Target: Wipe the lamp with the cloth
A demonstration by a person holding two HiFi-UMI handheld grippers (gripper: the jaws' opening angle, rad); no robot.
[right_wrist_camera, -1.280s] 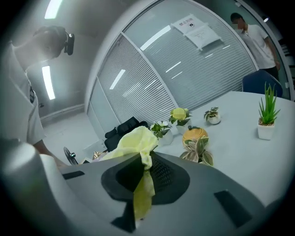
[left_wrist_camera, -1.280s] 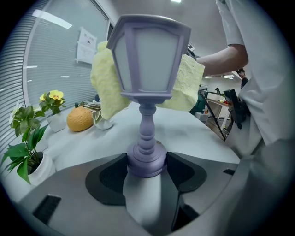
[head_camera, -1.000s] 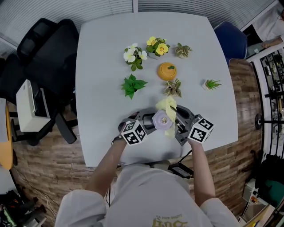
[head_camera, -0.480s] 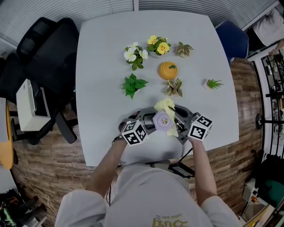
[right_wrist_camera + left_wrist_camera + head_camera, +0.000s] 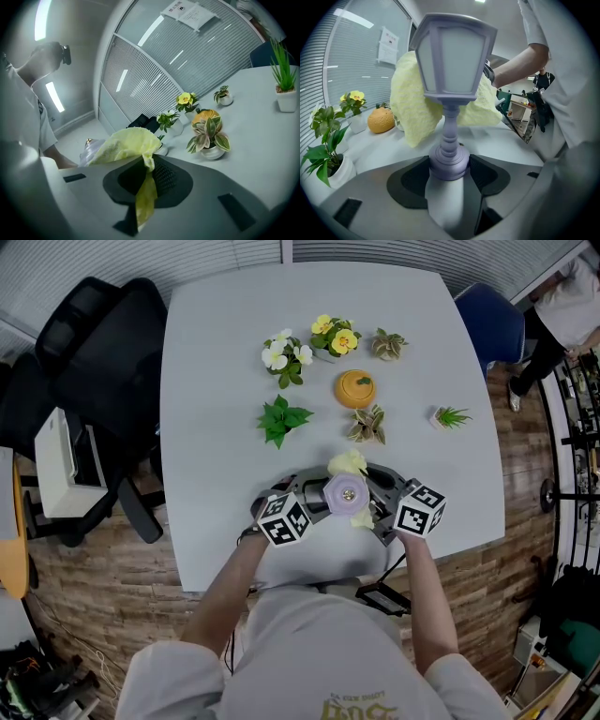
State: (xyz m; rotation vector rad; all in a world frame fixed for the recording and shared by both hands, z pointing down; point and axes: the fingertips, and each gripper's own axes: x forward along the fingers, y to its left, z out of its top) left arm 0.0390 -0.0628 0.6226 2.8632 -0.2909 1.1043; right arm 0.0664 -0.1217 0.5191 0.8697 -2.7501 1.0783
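Left gripper [image 5: 317, 497] and right gripper [image 5: 373, 501] meet near the near edge of the table [image 5: 216, 381] in the head view. The lamp [image 5: 345, 493] sits between them, seen from above as a lavender hexagonal top. The cloth [image 5: 348, 462], pale yellow, shows at the far side of the lamp top and again at its near right. Farther out on the table stand small potted plants [image 5: 279, 419] and an orange ornament [image 5: 354, 389], all well apart from the grippers. In the left gripper view, the left gripper [image 5: 449, 169] is closed on the round base of the lamp [image 5: 451, 65], one jaw pad on each side of the base. The lamp stands upright (lavender frame, pale panels). The cloth [image 5: 410, 110] hangs behind the lamp head, touching it and spreading to both sides. The orange ornament [image 5: 380, 120] sits farther back at the left, and a leafy plant [image 5: 323, 150] stands nearer at the left. In the right gripper view, the right gripper [image 5: 146, 180] is clamped on the cloth [image 5: 125, 143]. A narrow strip runs down between the jaws, and the bulk bunches above them. A lavender part of the lamp [image 5: 90, 151] shows just left of the bunch, touching it. A variegated plant [image 5: 209, 136] stands on the table at the right.
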